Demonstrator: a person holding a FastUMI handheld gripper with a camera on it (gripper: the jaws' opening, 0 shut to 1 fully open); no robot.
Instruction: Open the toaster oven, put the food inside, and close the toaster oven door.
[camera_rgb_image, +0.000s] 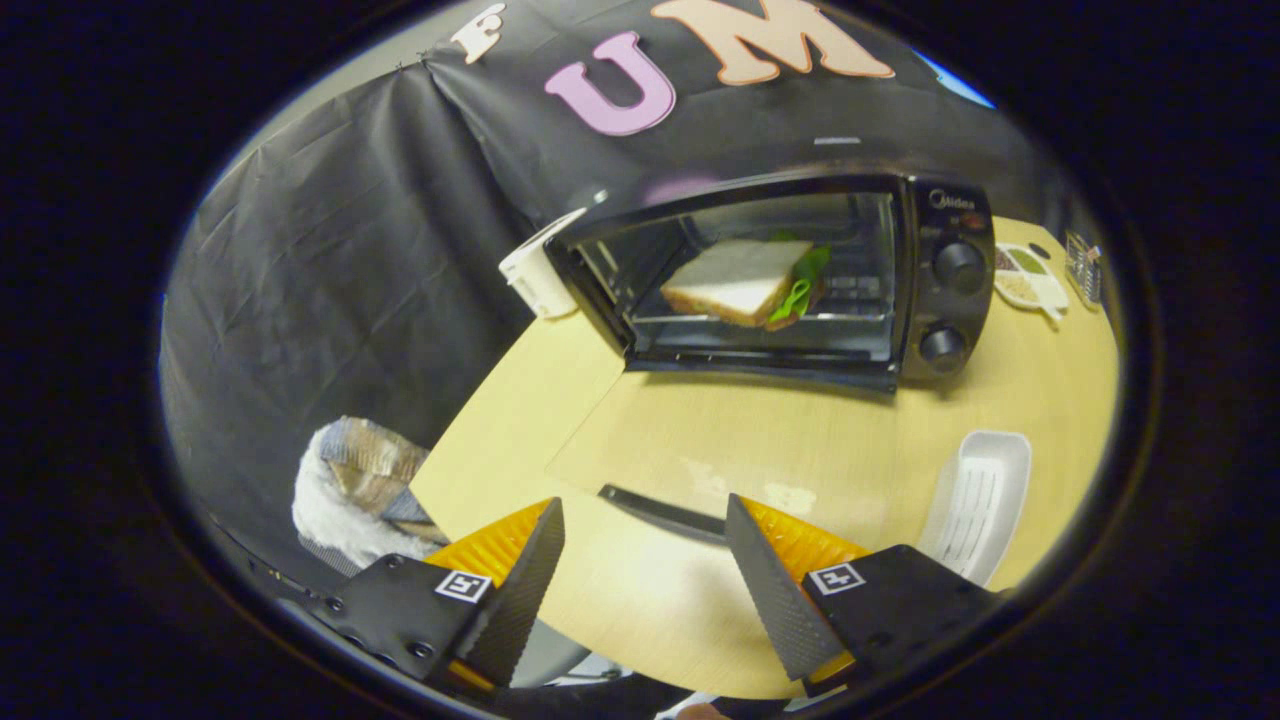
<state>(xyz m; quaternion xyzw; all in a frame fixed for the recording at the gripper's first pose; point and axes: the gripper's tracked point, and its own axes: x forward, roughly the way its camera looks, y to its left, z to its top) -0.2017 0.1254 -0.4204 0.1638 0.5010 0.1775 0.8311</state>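
Observation:
A black toaster oven stands at the back of the wooden table with its glass door folded down flat toward me. Inside, on the rack, lies a sandwich of white bread with green lettuce sticking out at its right side. The door's dark handle runs along its near edge, just ahead of and between my fingertips. My gripper is open, fingers wide apart, with nothing held between them.
A white ribbed tray sits on the table right of my fingers. Behind the oven's left side is a white appliance. A divided dish and a small wire basket stand far right. A foil-and-white bundle lies off the table's left edge.

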